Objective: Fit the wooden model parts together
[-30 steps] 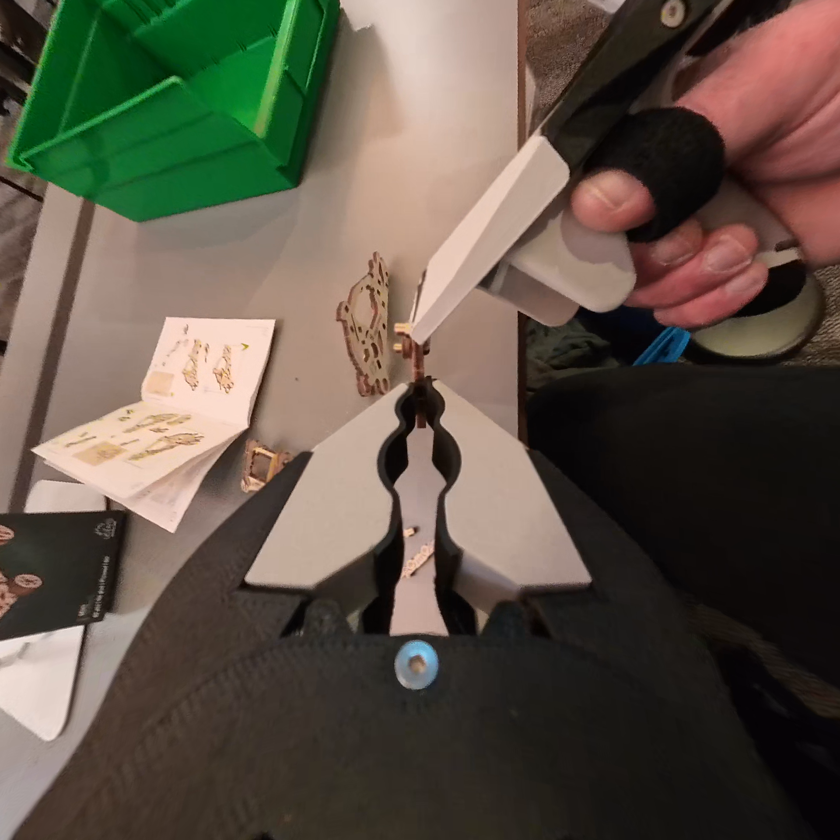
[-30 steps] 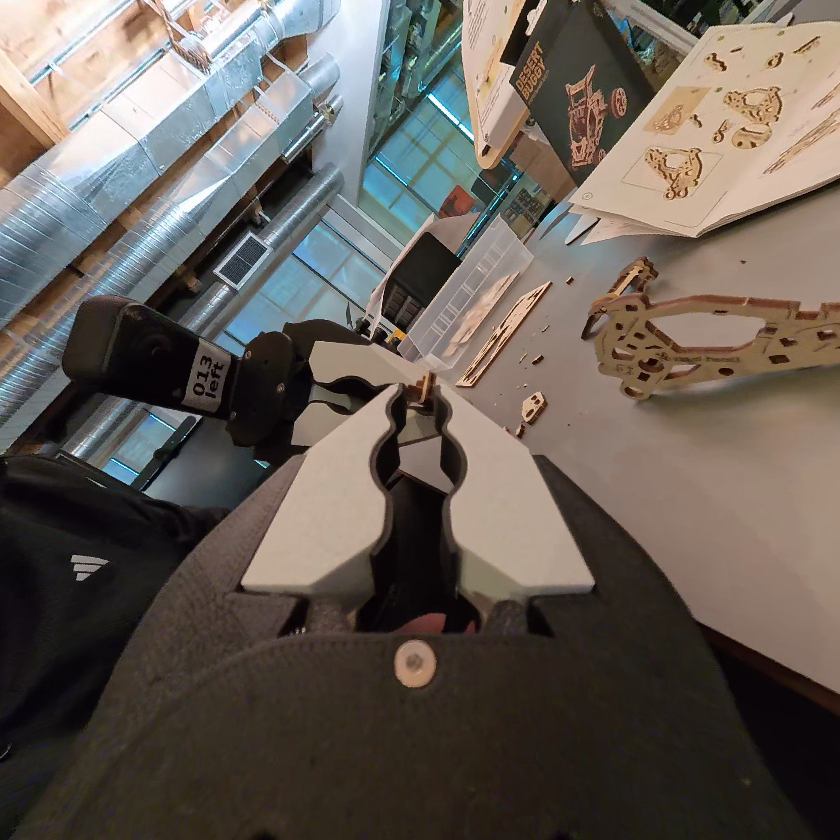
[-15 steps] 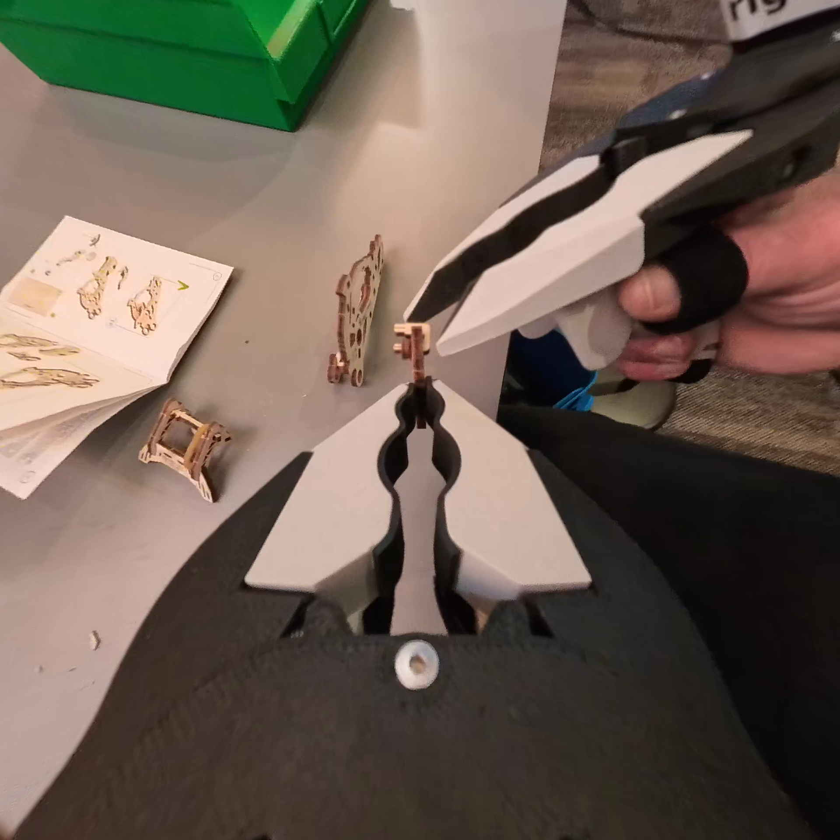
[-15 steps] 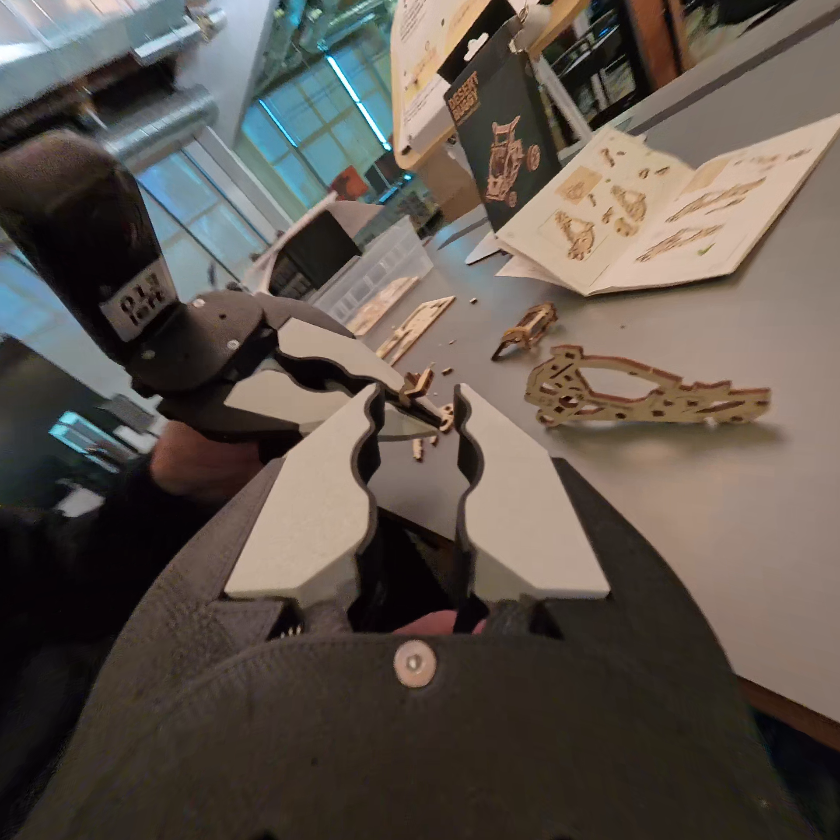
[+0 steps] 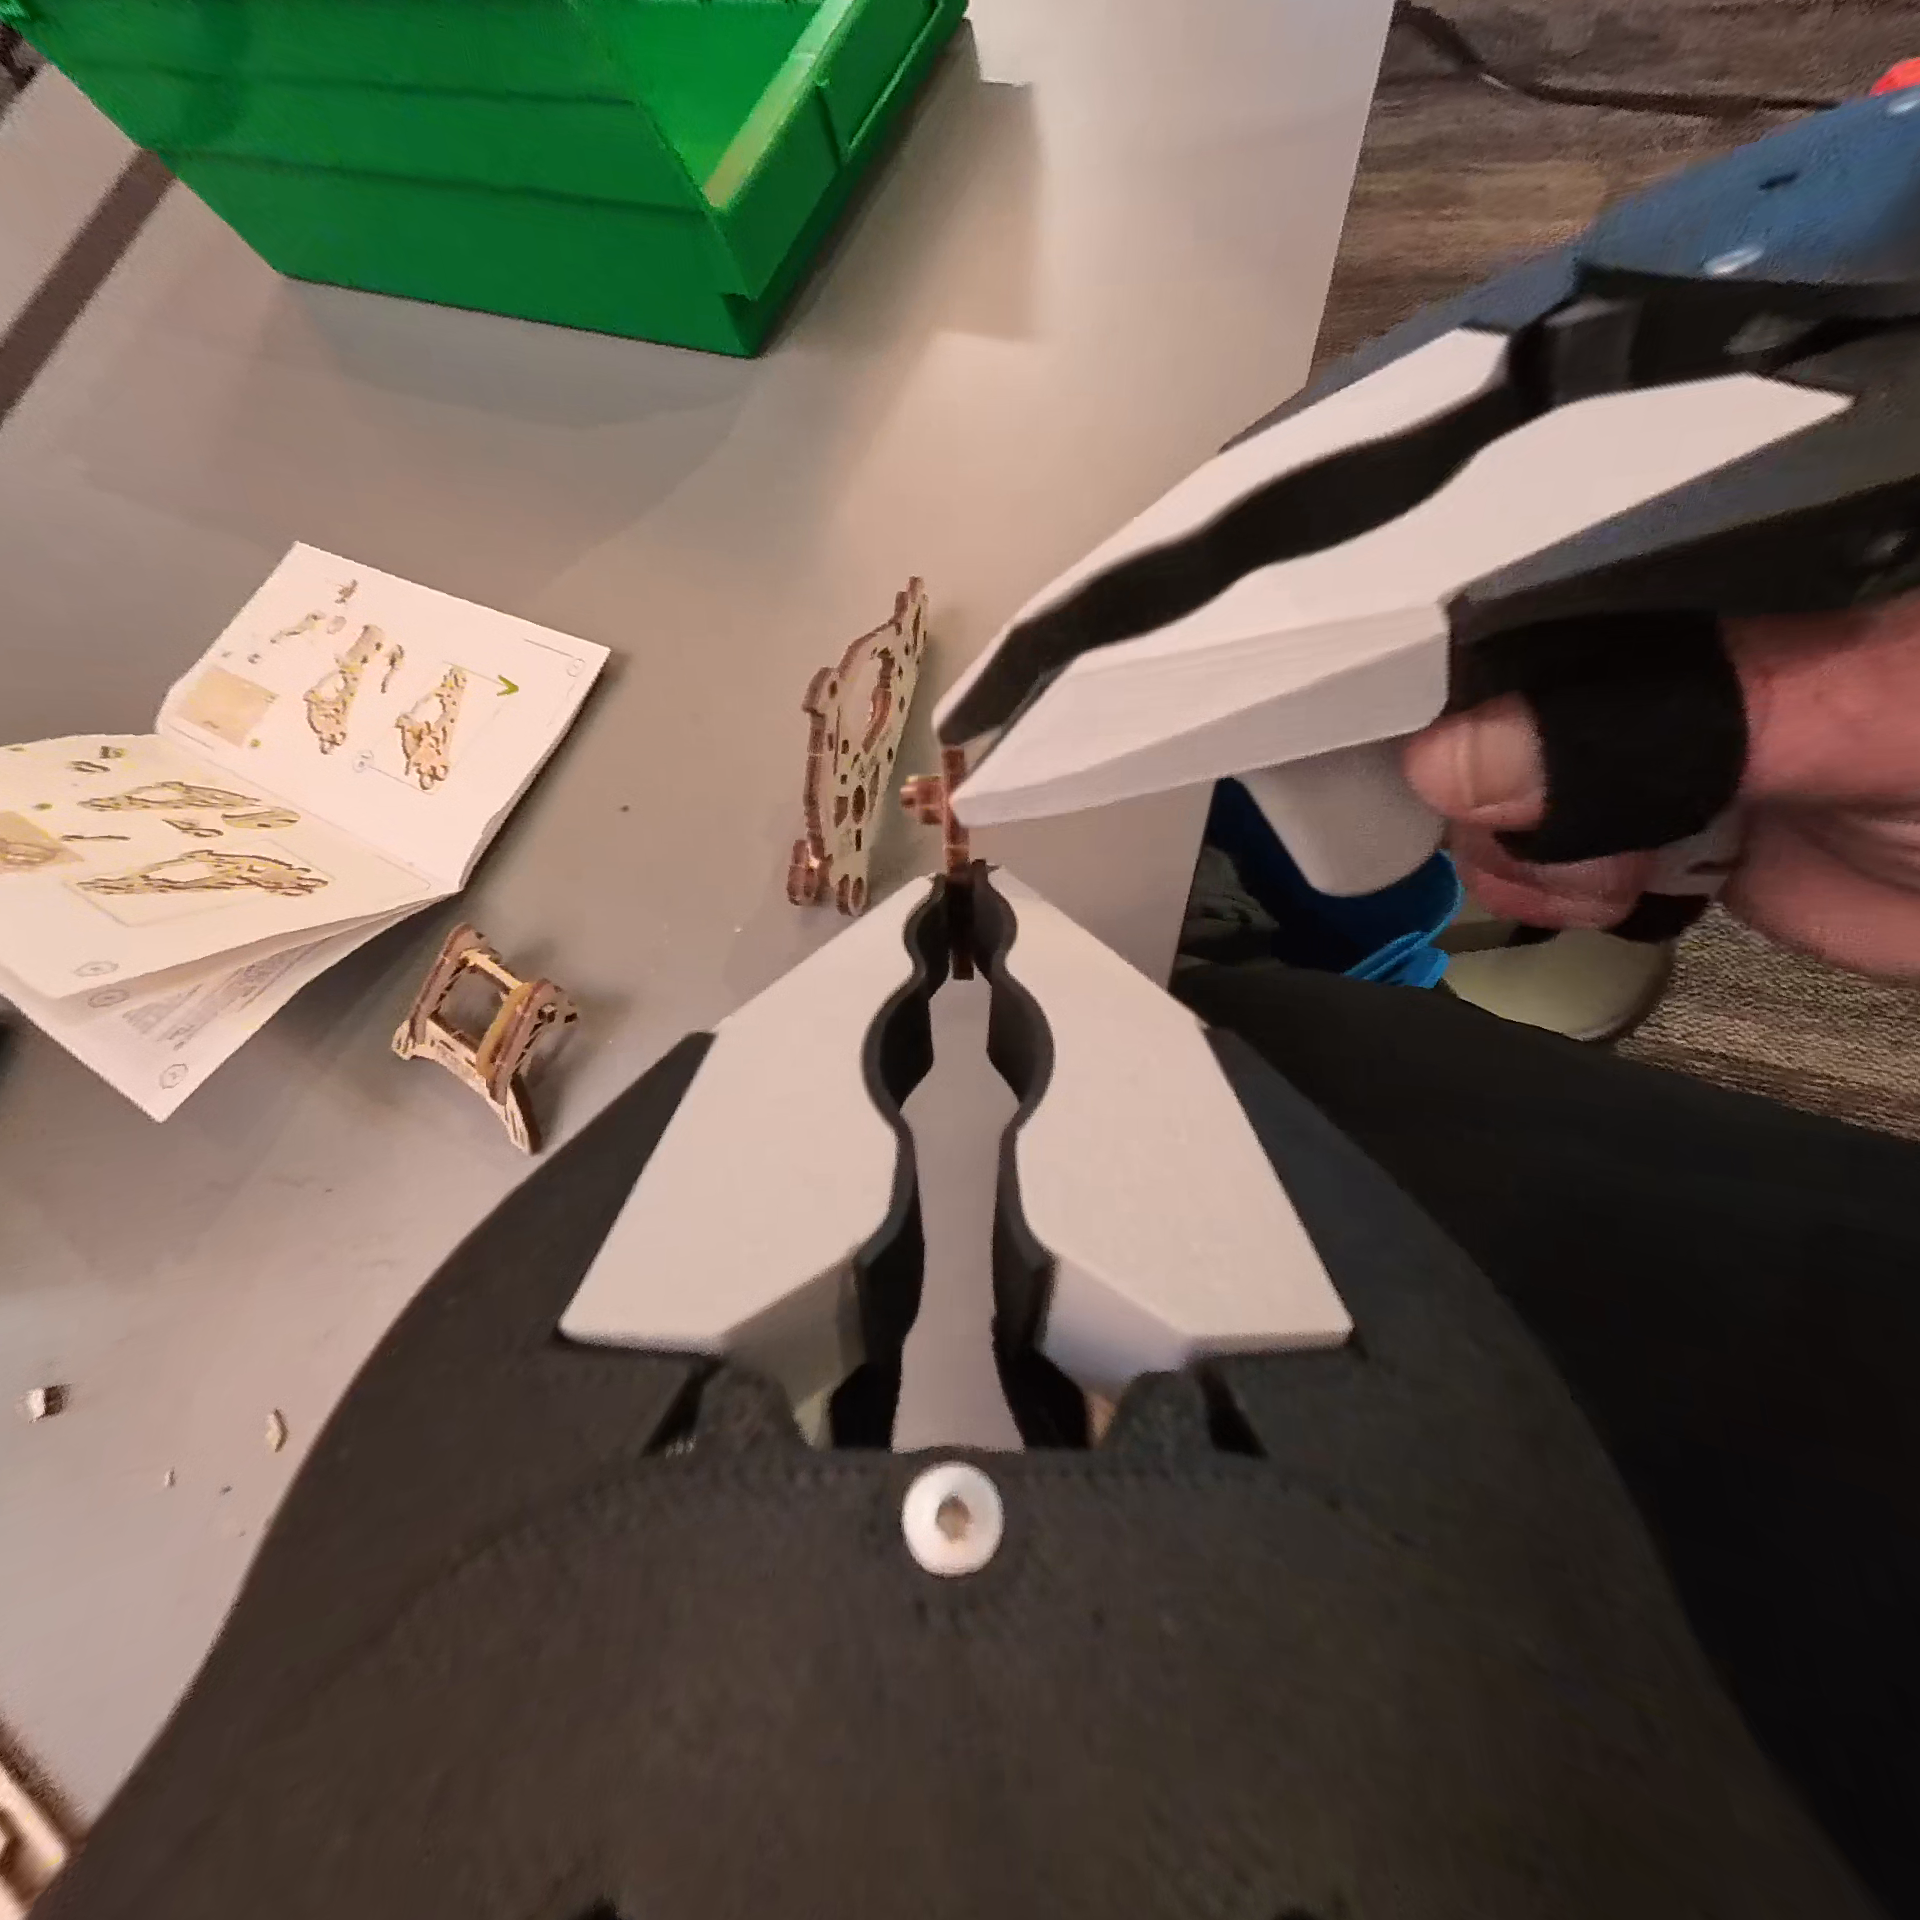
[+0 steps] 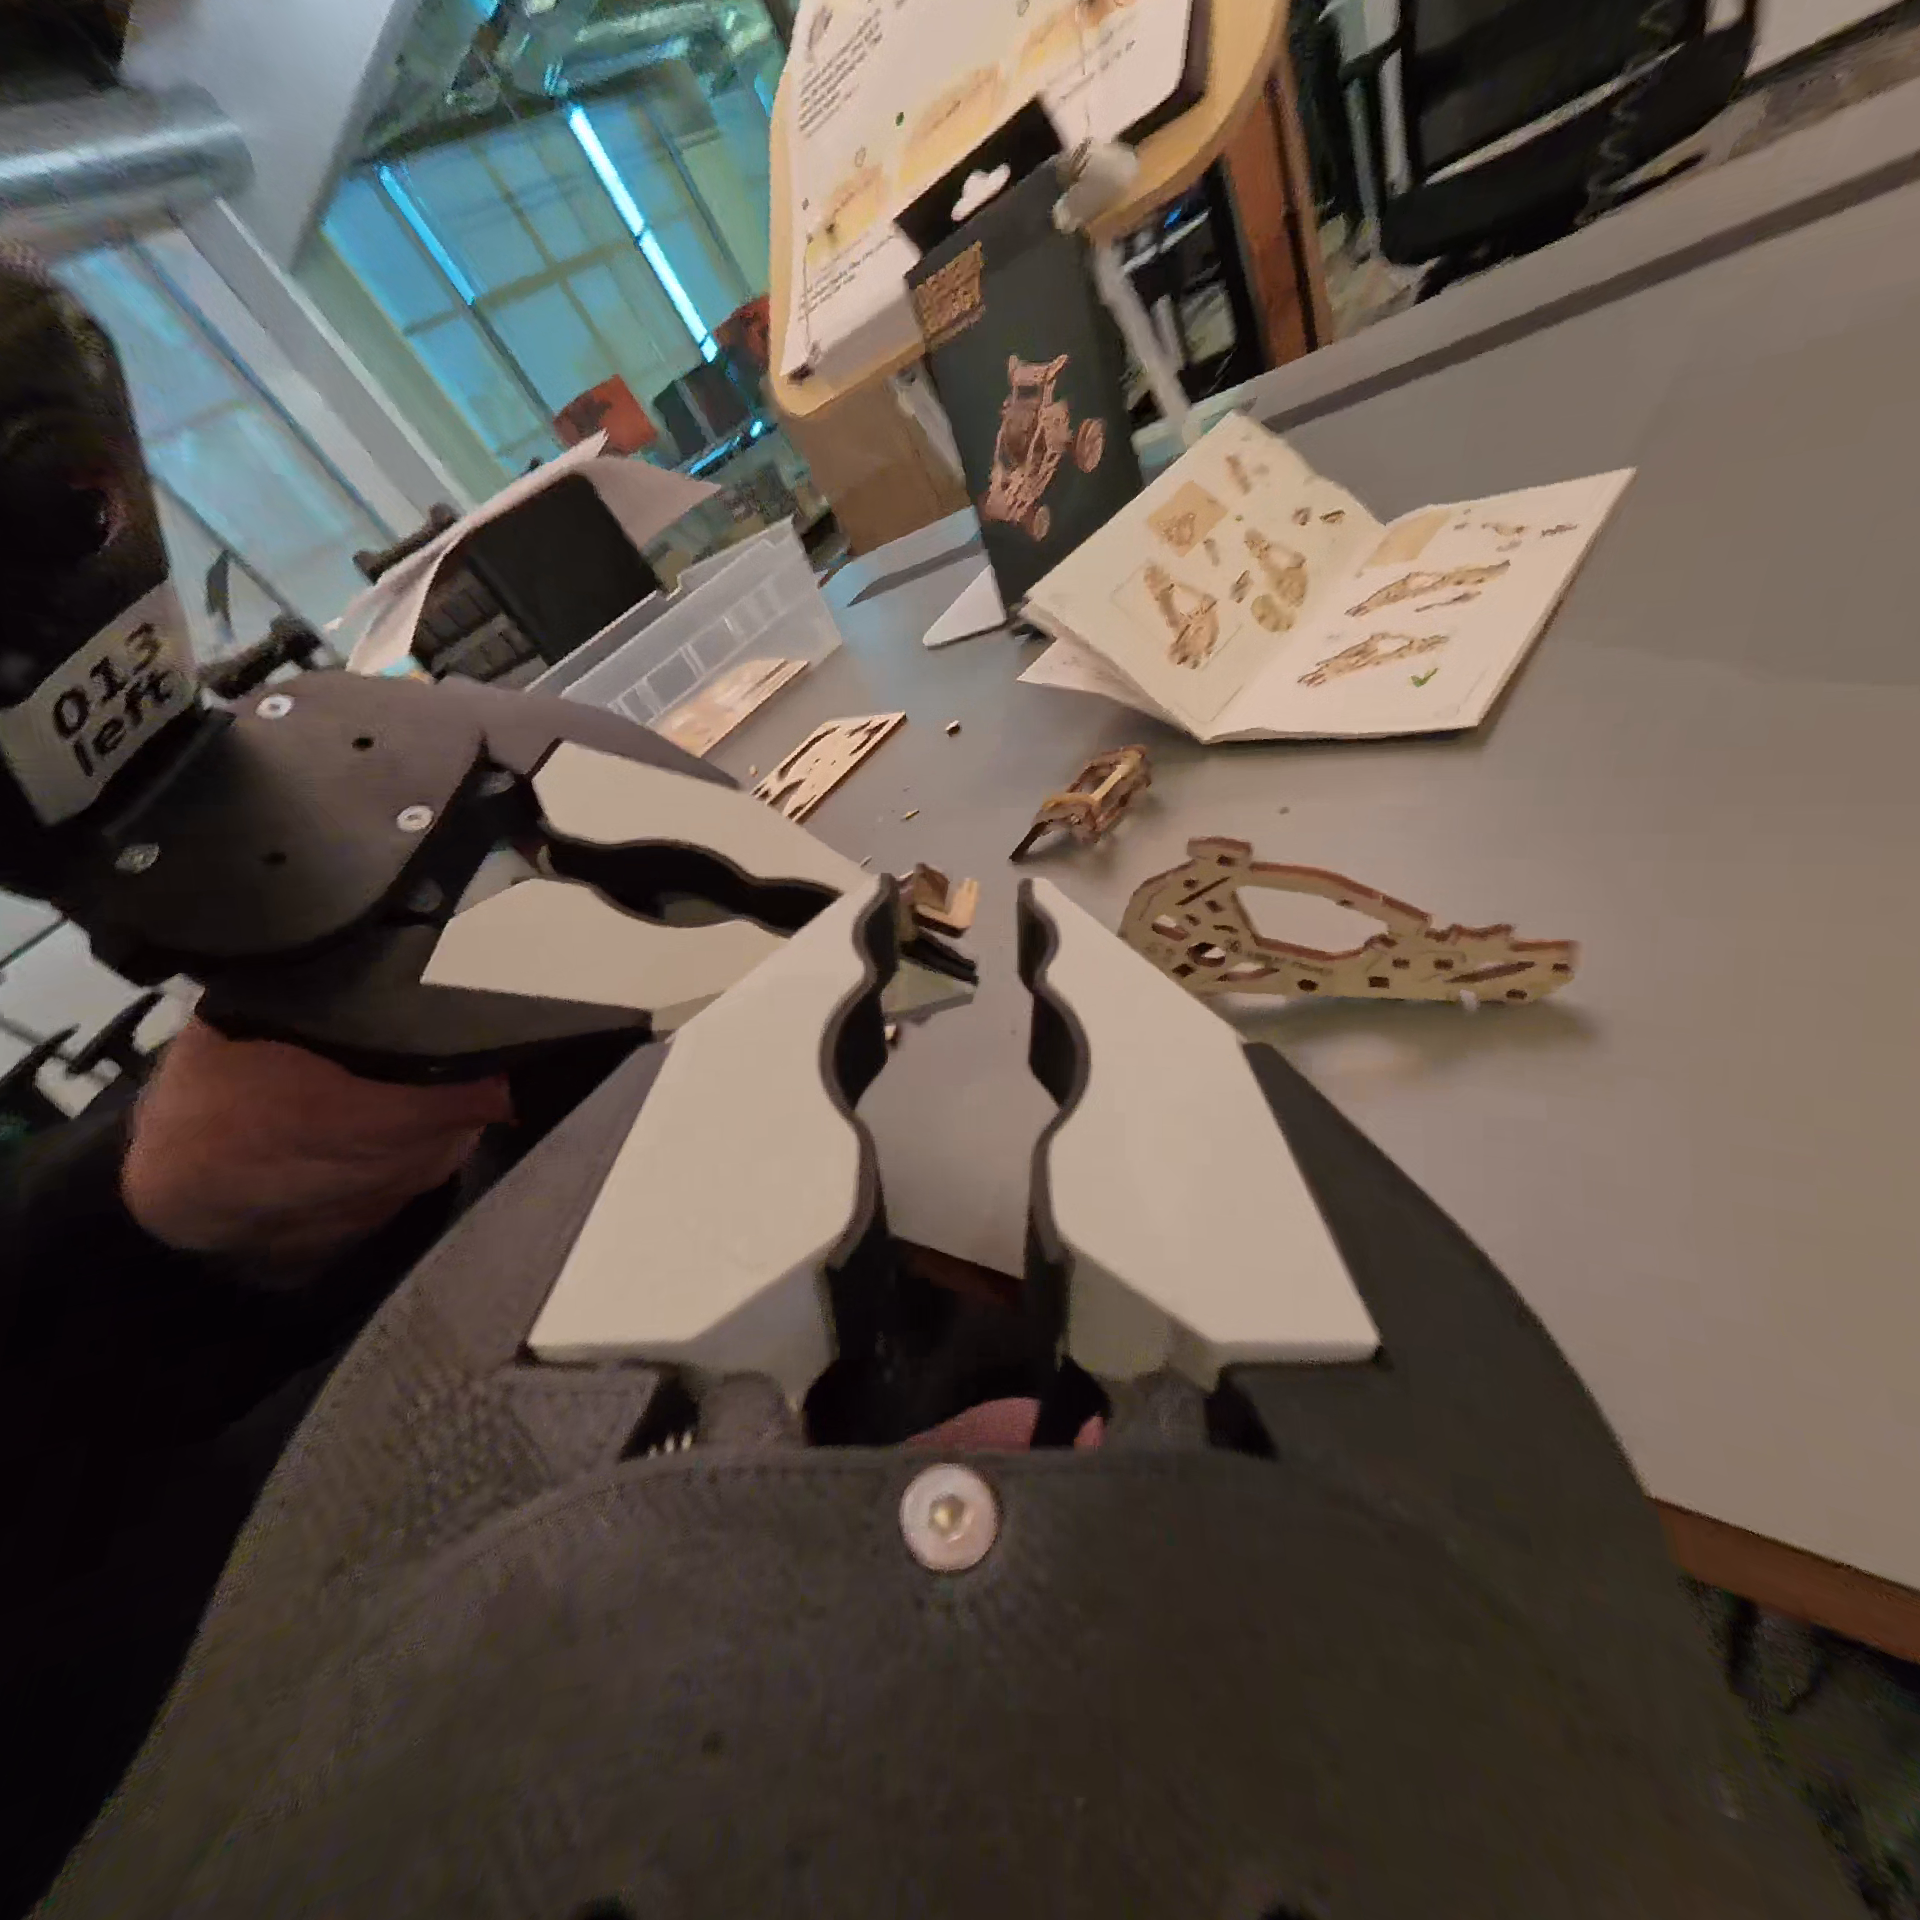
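Lying flat on the grey table (image 5: 312, 436), the perforated wooden side frame (image 6: 1340, 940) waits within reach. Left gripper (image 5: 961, 896) pinches a small brown wooden connector piece (image 5: 951, 821) upright — presented to the right gripper (image 6: 956, 909), whose fingers stand apart, gripping nothing.

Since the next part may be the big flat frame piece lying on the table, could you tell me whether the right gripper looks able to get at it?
Probably yes: the right gripper stands open, and the flat frame piece lies uncovered just beside it, nothing between them.
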Motion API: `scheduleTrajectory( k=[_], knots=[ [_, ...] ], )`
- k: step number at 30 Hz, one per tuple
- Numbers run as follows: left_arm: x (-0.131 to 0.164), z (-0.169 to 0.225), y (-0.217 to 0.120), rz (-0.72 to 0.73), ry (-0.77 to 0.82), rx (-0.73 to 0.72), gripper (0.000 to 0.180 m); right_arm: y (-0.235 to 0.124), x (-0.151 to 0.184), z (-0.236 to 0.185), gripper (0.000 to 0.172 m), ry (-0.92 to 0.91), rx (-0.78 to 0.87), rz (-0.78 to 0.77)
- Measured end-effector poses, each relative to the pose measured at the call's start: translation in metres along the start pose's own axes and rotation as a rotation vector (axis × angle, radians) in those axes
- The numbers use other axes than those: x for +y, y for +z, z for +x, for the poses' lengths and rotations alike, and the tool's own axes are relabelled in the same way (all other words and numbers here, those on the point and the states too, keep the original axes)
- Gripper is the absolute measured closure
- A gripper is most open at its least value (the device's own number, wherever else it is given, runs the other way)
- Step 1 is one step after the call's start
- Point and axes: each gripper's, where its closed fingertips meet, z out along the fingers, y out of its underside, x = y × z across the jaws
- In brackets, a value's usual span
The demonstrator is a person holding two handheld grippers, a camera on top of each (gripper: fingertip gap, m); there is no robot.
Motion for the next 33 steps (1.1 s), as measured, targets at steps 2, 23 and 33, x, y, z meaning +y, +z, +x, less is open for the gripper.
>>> scheduleTrajectory(
  k=[2, 23, 33],
  knots=[
    [-0.002, 0.000, -0.001, 0.014, 0.009, -0.019, 0.179, -0.003, -0.003, 0.005, 0.151, 0.004, 0.022, 0.016],
    [-0.012, 0.001, 0.002, 0.052, 0.091, -0.124, 0.179, -0.007, -0.012, -0.004, 0.162, 0.262, -0.152, 0.113],
    [-0.018, 0.002, 0.002, 0.078, 0.084, -0.136, 0.179, -0.009, -0.011, -0.005, 0.164, 0.200, -0.130, 0.113]
  ],
)
